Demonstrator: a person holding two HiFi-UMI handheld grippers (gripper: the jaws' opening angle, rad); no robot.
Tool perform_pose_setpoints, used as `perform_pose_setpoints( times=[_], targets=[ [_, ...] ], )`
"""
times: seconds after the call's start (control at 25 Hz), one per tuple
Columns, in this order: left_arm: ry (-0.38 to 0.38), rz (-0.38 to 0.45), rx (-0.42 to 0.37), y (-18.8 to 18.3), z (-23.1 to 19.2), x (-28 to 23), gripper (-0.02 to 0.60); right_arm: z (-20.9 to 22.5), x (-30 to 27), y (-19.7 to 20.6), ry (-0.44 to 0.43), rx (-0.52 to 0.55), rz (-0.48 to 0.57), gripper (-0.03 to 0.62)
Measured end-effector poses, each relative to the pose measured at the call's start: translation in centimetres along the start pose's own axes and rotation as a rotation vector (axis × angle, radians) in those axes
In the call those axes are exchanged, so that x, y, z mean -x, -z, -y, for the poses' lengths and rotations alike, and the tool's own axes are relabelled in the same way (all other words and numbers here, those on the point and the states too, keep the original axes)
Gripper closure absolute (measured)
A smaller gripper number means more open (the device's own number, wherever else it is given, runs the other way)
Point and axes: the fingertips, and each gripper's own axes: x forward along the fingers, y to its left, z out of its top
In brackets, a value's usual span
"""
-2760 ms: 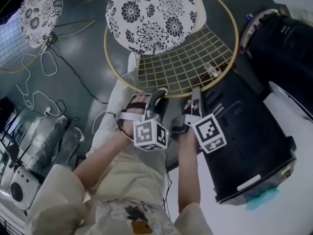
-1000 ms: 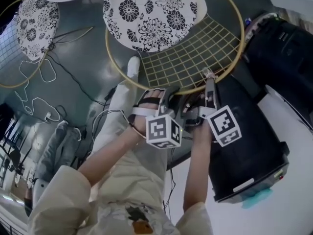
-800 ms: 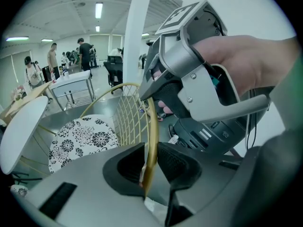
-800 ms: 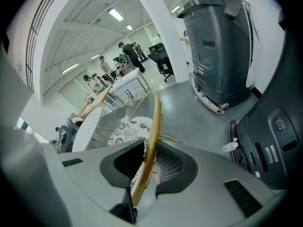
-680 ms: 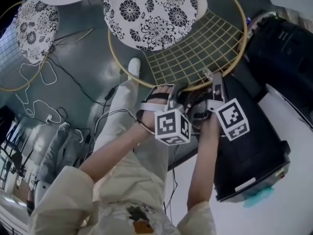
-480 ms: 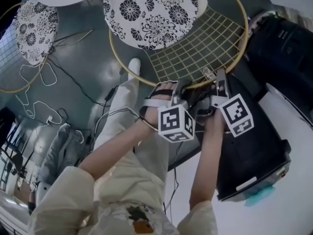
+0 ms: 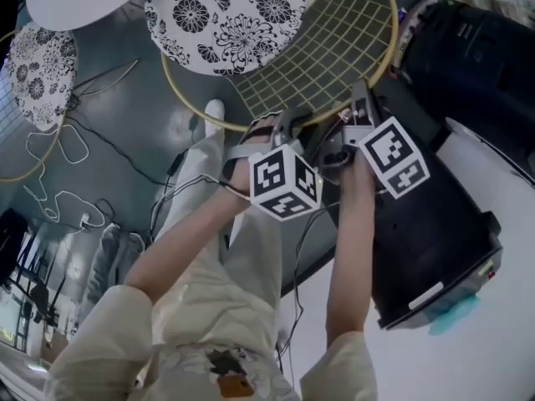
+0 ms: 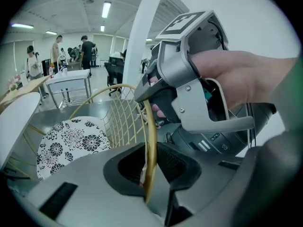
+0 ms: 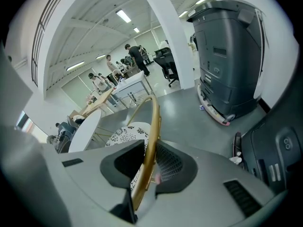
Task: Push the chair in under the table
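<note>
Gold chair rim [image 9: 152, 124] pinched by right gripper [image 9: 149, 151] fingers [image 9: 171, 164]; head view hides this.

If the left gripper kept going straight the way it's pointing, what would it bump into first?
The chair's gold rim. It runs right between the left gripper's jaws, so going on would push against it. Past the rim is probably the wire back, though depth is hard to judge.

This looks like a big open-plan office. Strip lights [image 9: 123, 16] line the ceiling and people [image 8: 86, 48] stand around desks [image 8: 71, 78]. A tall grey copier [image 9: 228, 56] stands on the smooth grey floor [image 9: 182, 110], with an office chair [image 9: 166, 59] further back.
</note>
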Motion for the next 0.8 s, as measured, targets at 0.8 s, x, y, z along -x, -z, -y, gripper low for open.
perform_pose_setpoints(
  times=[0.8],
  targets=[
    [0.002, 0.05, 0.073, 0.6, -0.2, -3.6, 0.502, 1.8, -3.1, 0.2, -0.021, 0.061, 0.025, 0.519]
  ],
)
